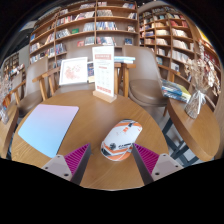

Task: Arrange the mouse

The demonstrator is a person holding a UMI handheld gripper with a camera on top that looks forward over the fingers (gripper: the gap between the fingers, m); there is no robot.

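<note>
So here's the setup: a round light-wood worktop (95, 118) in what looks like a library, with the tongs (112, 158) hanging over its near edge. The tongs are spread wide, magenta pads (77, 155) facing inward, and they aren't pinching anything.

The white computer mouse with orange-red trim (119, 138) sits on the worktop right between the two fingertips, slightly ahead of them. There's a visible gap on either side, so it's just resting on the wood on its own. It looks turned a bit at an angle rather than pointing straight away from the tongs.

Over toward the left edge of the worktop there's a pale blue rectangular mouse mat (47, 127), lying flat and well apart from the mouse. Toward the far side stands an upright white-and-red sign card in a wooden base (104, 72), and just left of it a white leaflet with an orange picture (74, 70) propped up.

A brown padded chair (149, 82) is pulled in at the right far side. At the right edge there's a stack of books (176, 91). Tall wooden bookshelves (85, 22) full of books fill the background.
</note>
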